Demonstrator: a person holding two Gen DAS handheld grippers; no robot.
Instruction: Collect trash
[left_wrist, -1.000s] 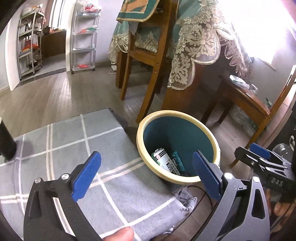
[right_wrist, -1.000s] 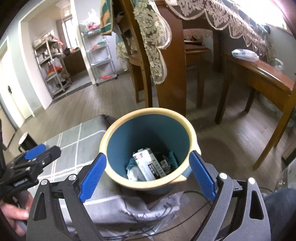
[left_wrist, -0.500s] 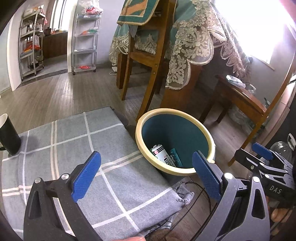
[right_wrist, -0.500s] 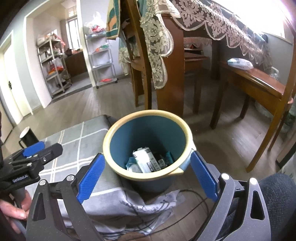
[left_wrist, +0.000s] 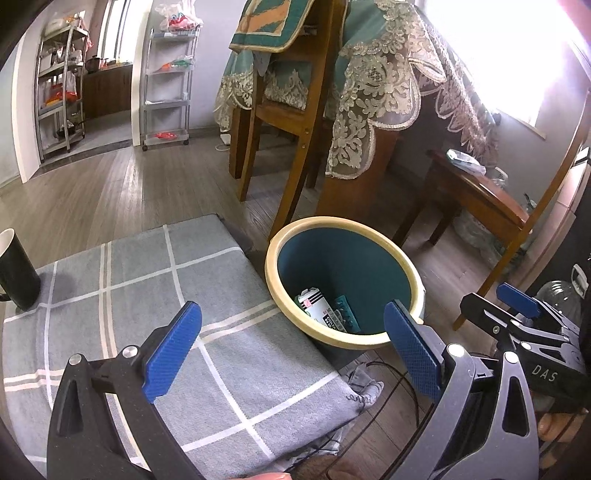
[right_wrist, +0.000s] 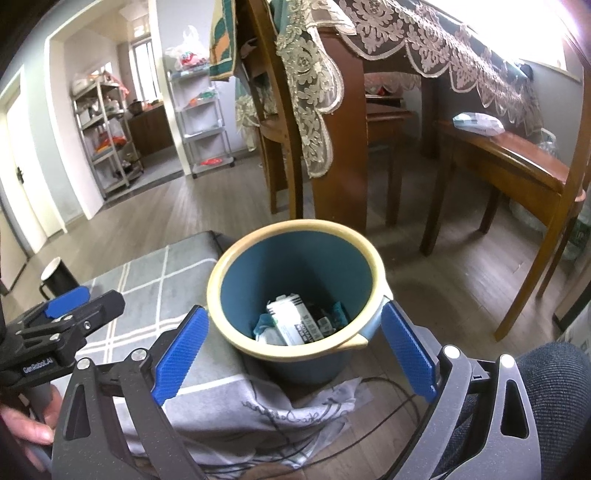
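Nearest the left wrist camera, the left gripper (left_wrist: 291, 339) hangs with its blue pads spread wide and nothing between them, above the near right part of a grey checked cloth (left_wrist: 155, 295) that covers a low surface. The right gripper (right_wrist: 293, 345) is likewise spread wide and empty, its pads flanking the near rim of the trash bin (right_wrist: 236, 273) without clearly touching it. In the right wrist view a hand (right_wrist: 26, 417) grips the left tool's handle at the lower left edge.

The bin, teal inside with a cream rim, stands on the wooden floor just beside the cloth's right edge. At its bottom lies the collected trash: a white carton (right_wrist: 295, 321) with dark print, a teal wrapper (left_wrist: 345, 308) beside it, and other crumpled bits too small to tell. Thin black cables (right_wrist: 384, 406) trail over the floor below the bin.

Farther off, a black mug (left_wrist: 16, 273) with a white inside stands at the cloth's far left edge. Beyond the bin stand a wooden chair (left_wrist: 291, 110) and a table draped in lace cloth (left_wrist: 380, 92), with metal shelves (left_wrist: 166, 81) against the far wall.
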